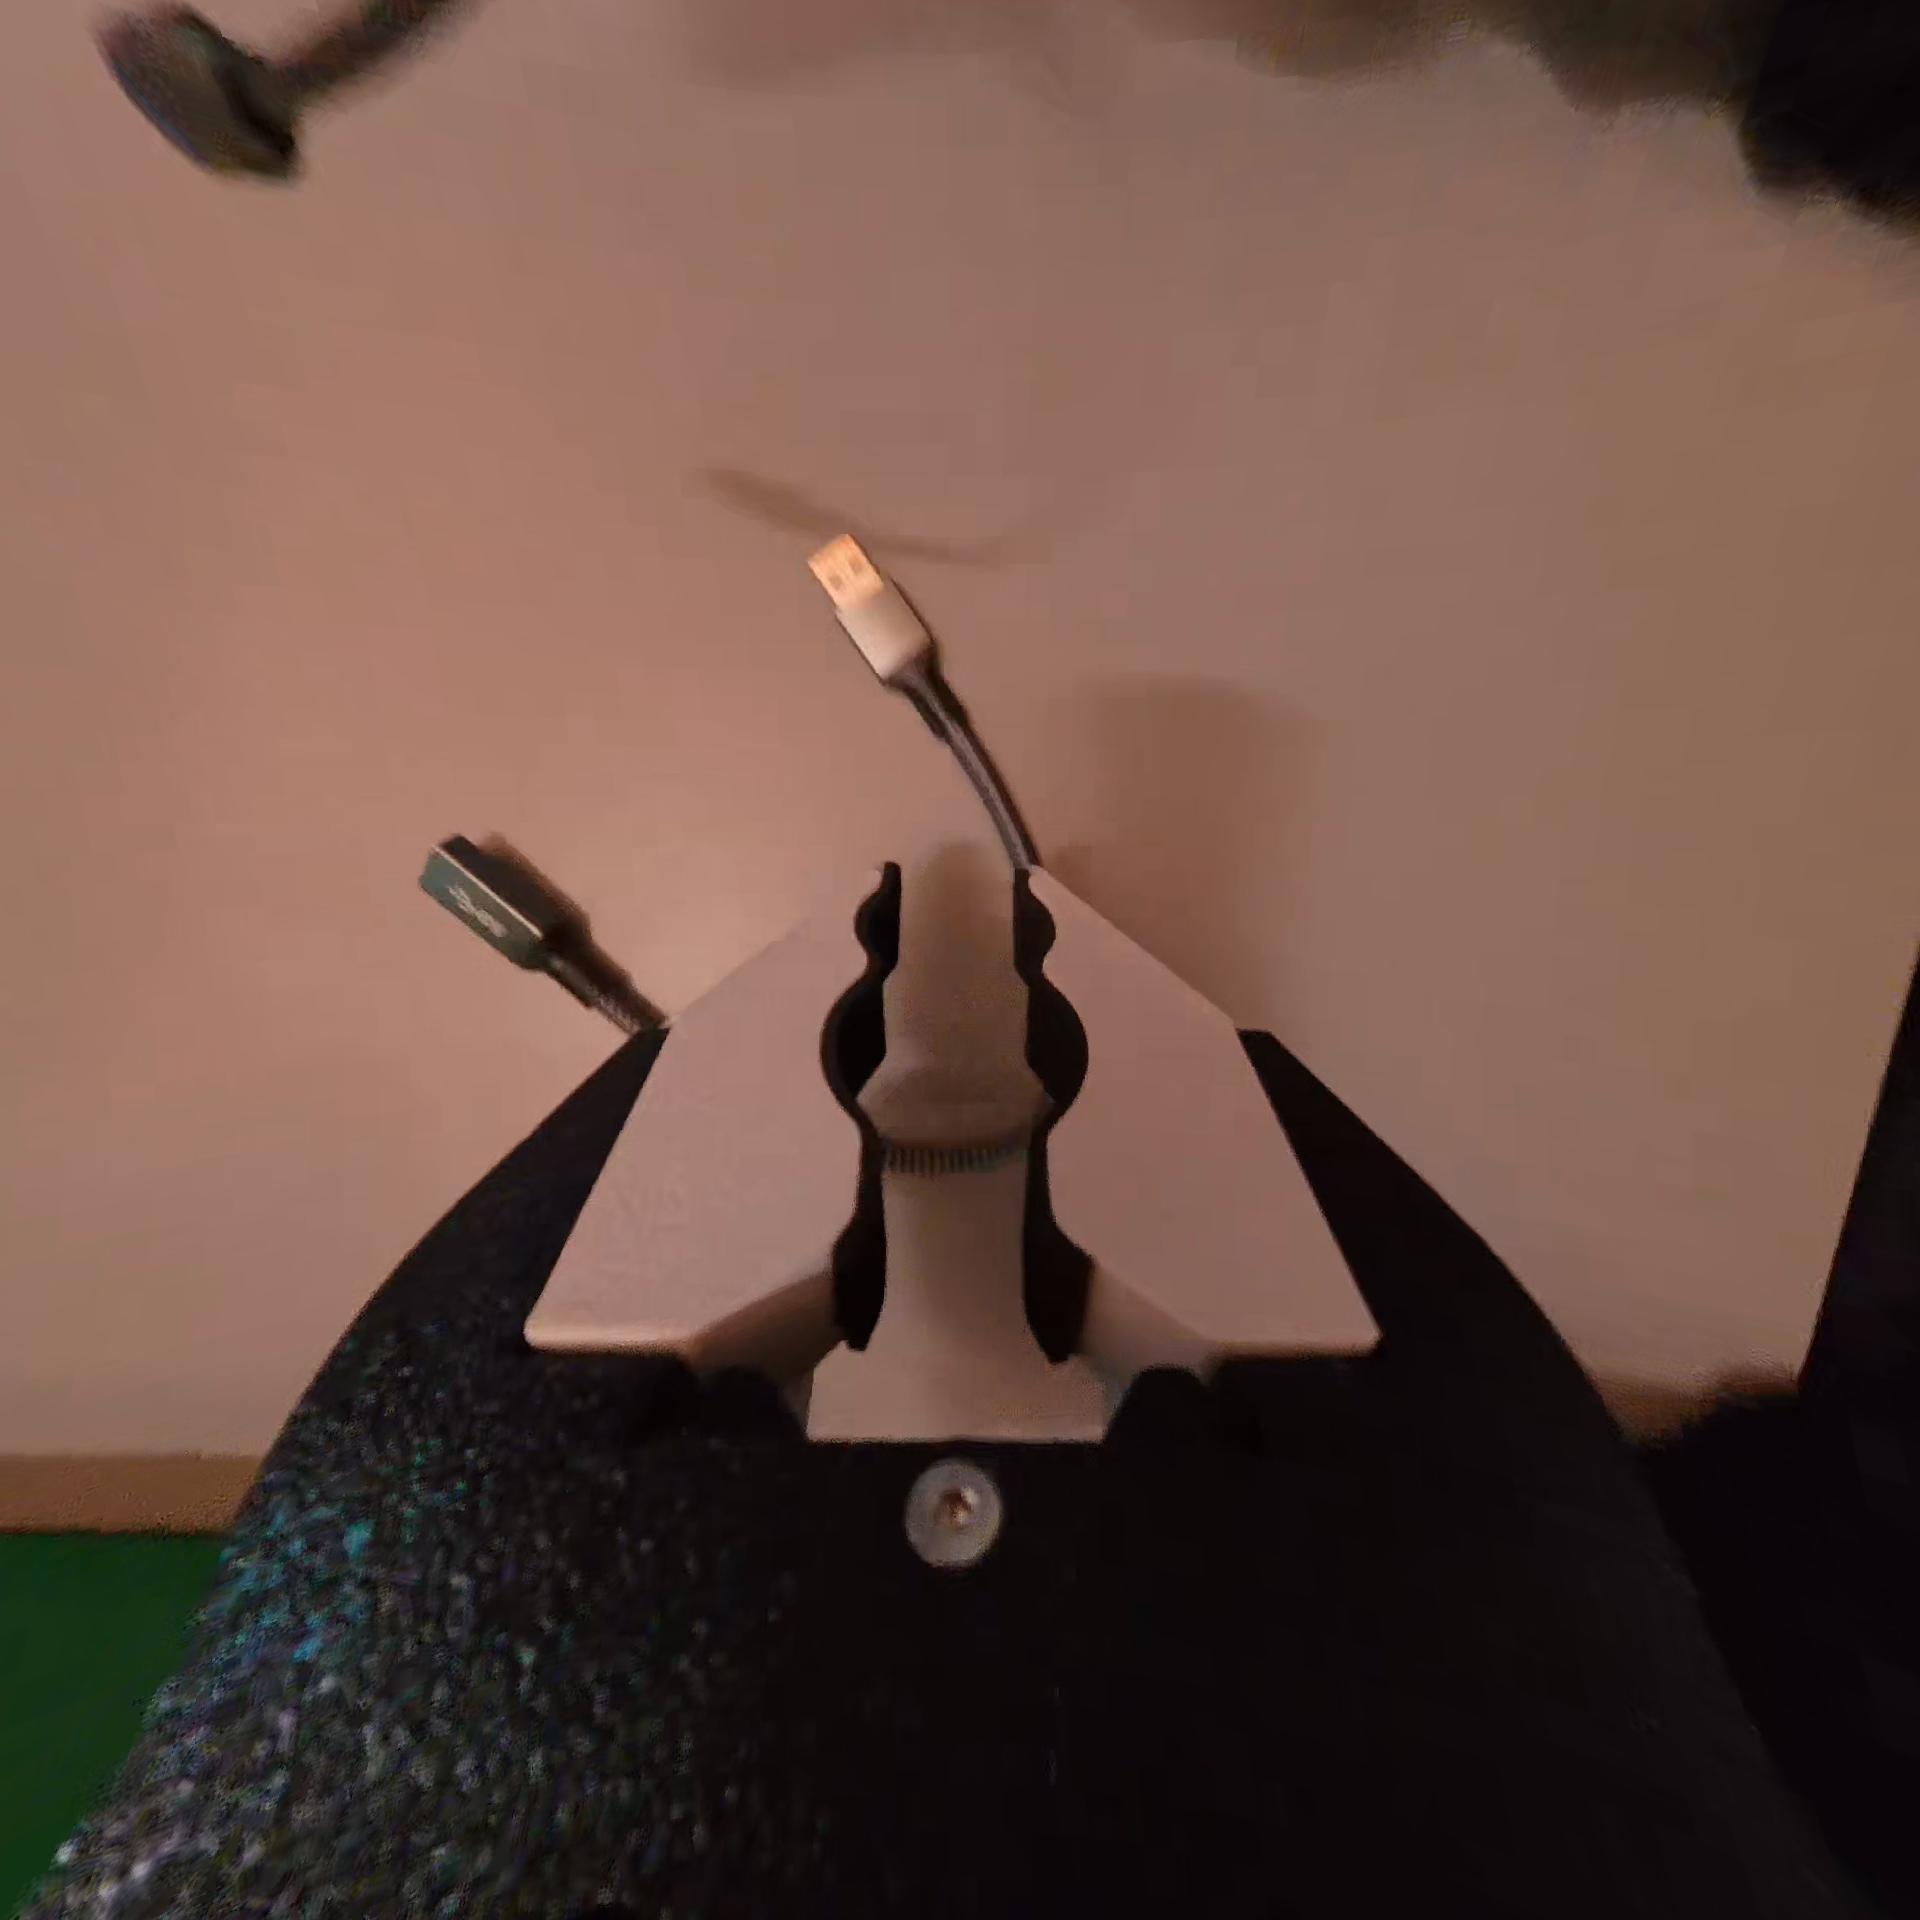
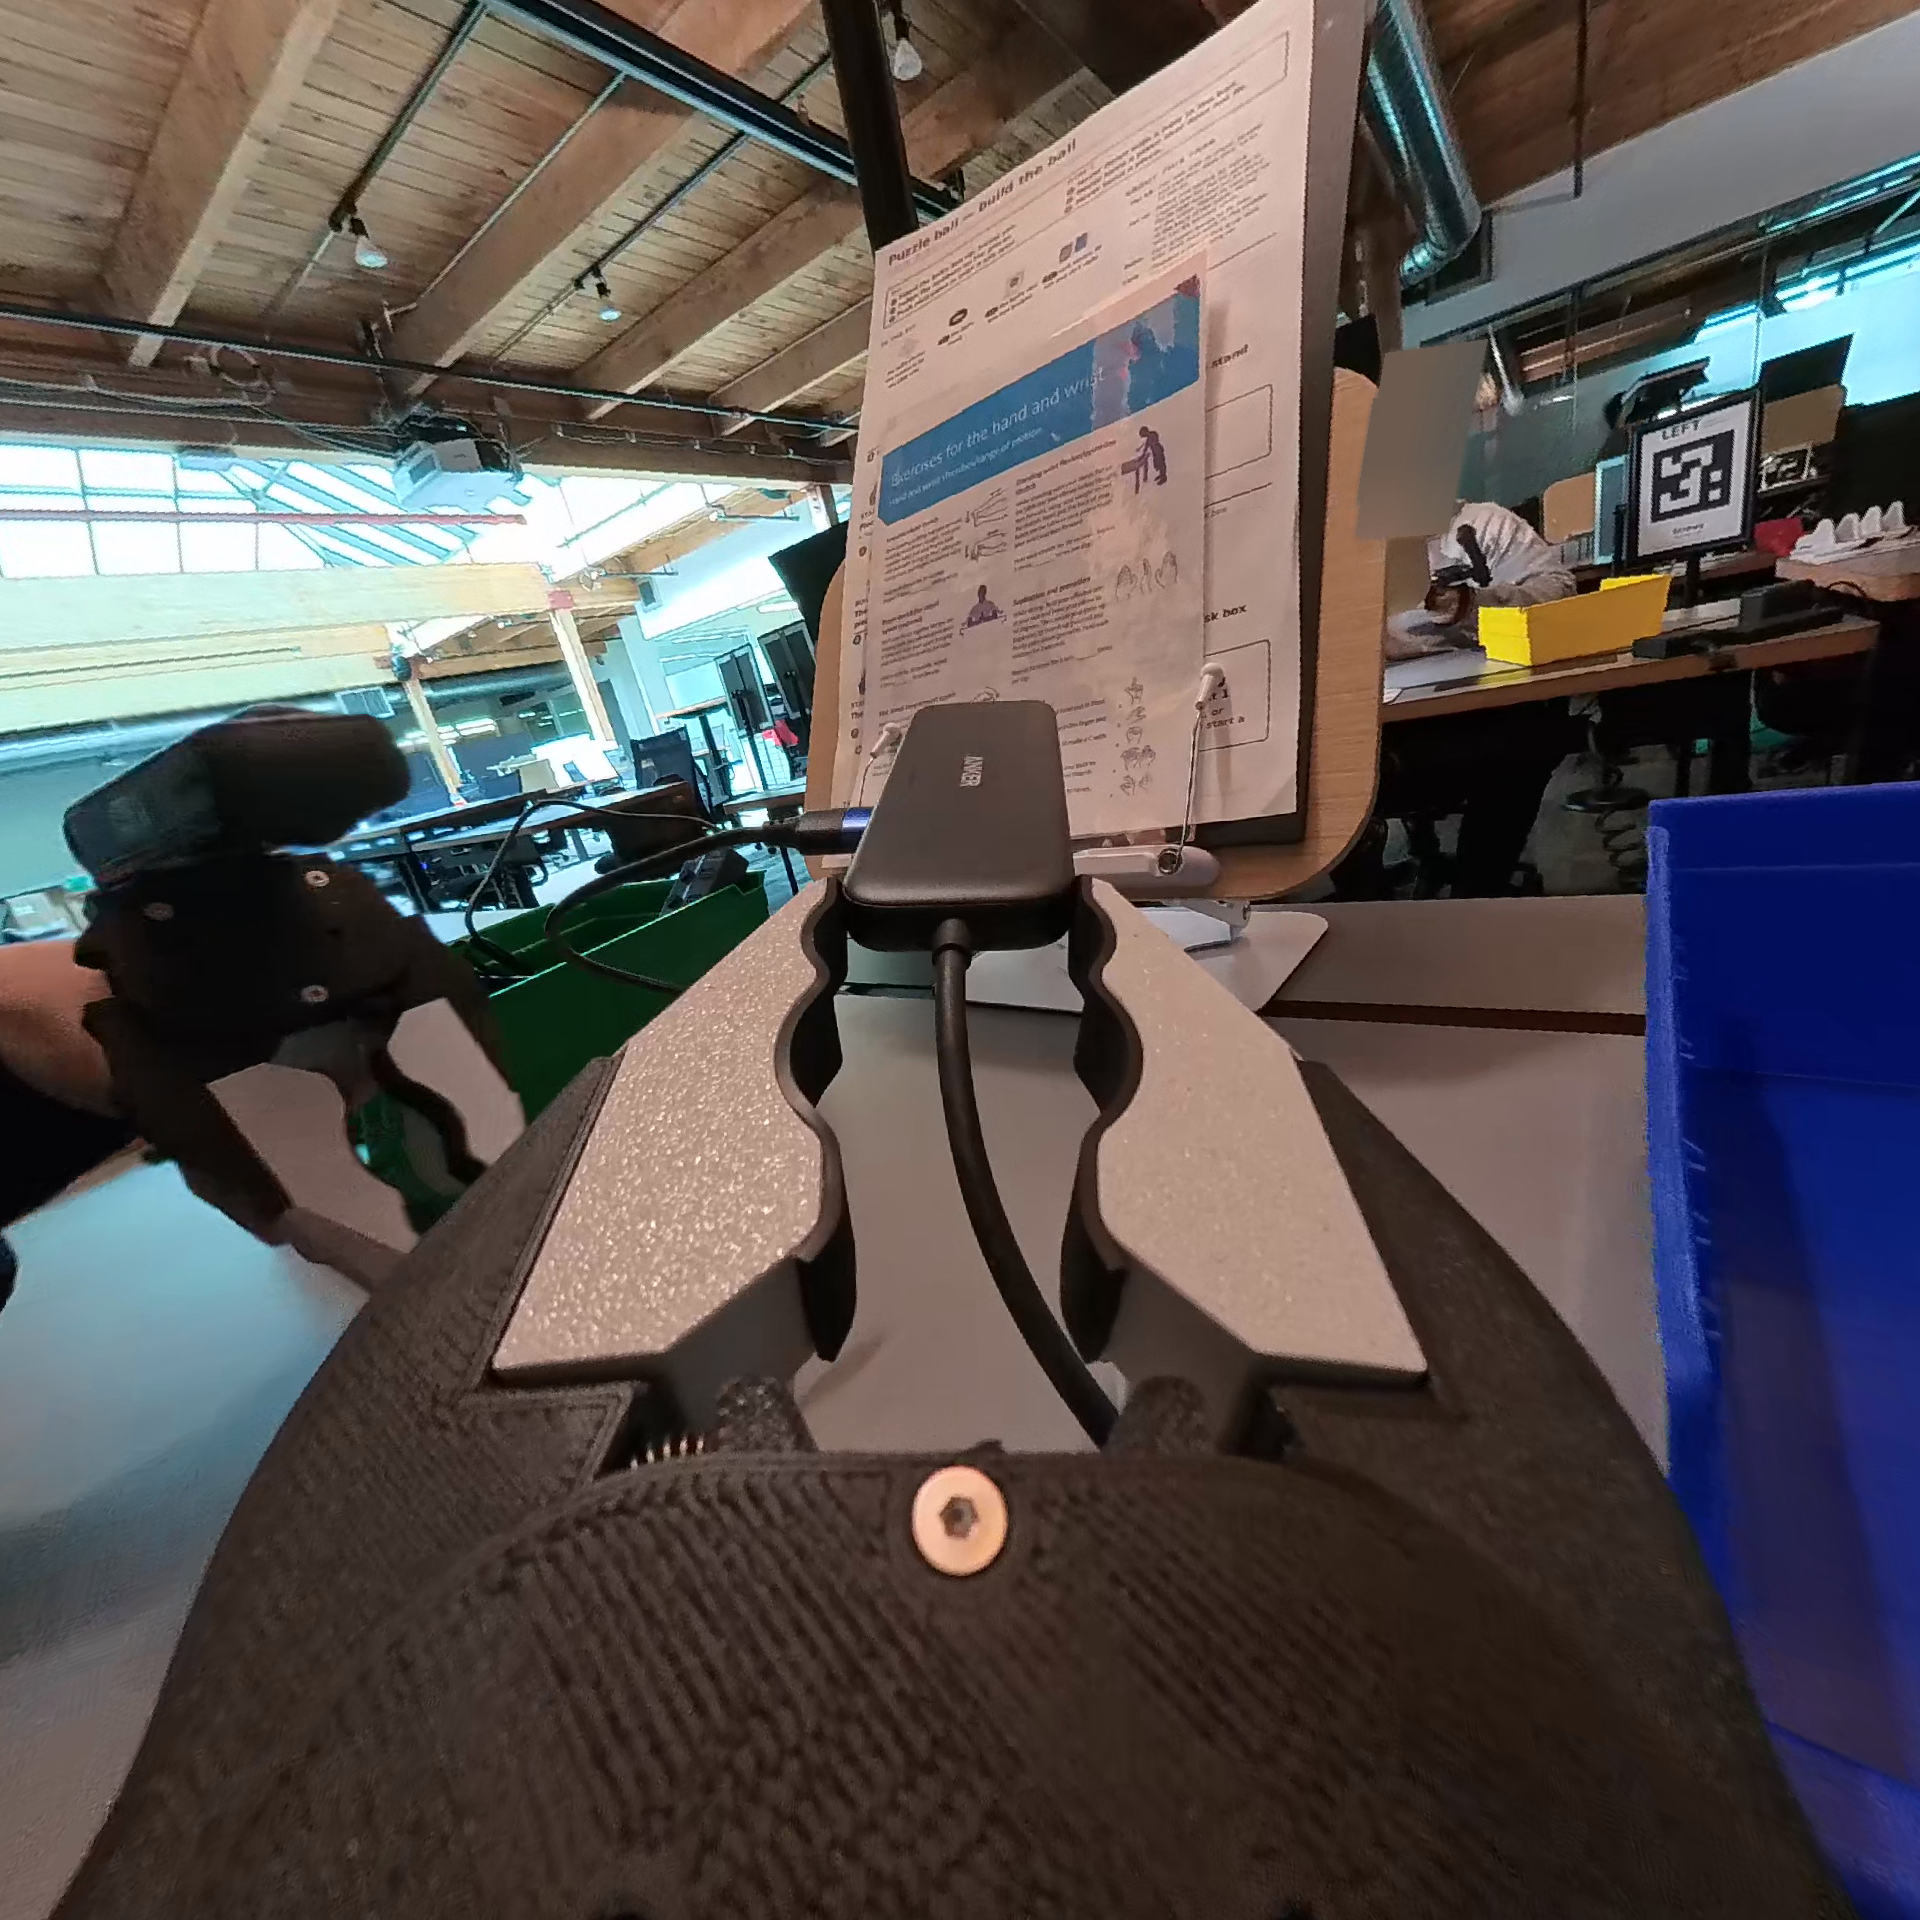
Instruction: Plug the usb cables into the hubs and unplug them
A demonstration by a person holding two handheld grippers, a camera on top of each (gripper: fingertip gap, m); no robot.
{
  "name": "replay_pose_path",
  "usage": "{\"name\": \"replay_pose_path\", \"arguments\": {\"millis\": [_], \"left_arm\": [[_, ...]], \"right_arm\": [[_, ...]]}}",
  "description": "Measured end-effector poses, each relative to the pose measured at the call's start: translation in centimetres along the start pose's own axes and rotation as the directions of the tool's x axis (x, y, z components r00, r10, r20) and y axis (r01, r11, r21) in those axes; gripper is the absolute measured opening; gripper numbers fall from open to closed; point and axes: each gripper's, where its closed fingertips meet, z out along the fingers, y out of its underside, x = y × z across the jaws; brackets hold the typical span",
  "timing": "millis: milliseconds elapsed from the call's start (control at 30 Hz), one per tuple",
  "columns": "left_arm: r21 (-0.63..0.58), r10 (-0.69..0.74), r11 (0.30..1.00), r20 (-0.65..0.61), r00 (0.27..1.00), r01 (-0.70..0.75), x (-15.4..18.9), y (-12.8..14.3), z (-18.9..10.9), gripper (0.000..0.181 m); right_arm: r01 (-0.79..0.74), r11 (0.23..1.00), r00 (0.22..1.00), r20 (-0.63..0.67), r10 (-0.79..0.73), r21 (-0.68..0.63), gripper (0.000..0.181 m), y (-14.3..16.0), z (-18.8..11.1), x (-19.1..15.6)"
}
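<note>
Blue bin (image 2: 1787,1195), document stand (image 2: 1340,727), yellow tray (image 2: 1558,623)

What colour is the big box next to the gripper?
Blue. The bin shows best in the right wrist view.

Left view faces tabletop (image 1: 1351,416) closely; right looks level.

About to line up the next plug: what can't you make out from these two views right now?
- Left wrist view: the dark object at top left is motion-blurred and cut by the edge.
- Left wrist view: the cables behind the silver plug and dark plug run under the left gripper.
- Right wrist view: the hub ports face away, hidden.
</note>
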Motion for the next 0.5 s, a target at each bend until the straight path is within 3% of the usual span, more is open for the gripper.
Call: {"name": "replay_pose_path", "arguments": {"millis": [33, 167, 400, 500], "left_arm": [[-0.005, -0.058, 0.998, 0.038, 0.998, 0.058, -0.6, -0.8, 0.6, 0.021], [-0.056, -0.178, 0.981, 0.100, 0.979, 0.184, -0.9, -2.3, 3.3, 0.024], [-0.167, -0.163, 0.967, 0.173, 0.971, 0.192, -0.7, -1.6, 5.7, 0.024], [-0.149, -0.141, 0.975, 0.159, 0.977, 0.165, -0.8, -1.9, 5.8, 0.013]], "right_arm": [[0.002, 1.000, 1.000, 0.000, -0.002, 0.001, 0.042, 0.0, 0.0, 0.0], [0.027, 1.000, 1.000, -0.012, -0.027, 0.000, 0.042, -0.1, -0.1, 0.2], [0.035, 0.999, 0.998, -0.049, -0.036, -0.022, 0.042, 0.2, -0.1, 0.9], [0.054, 0.998, 0.997, -0.053, -0.056, -0.027, 0.042, 0.2, -0.1, 0.9]]}}
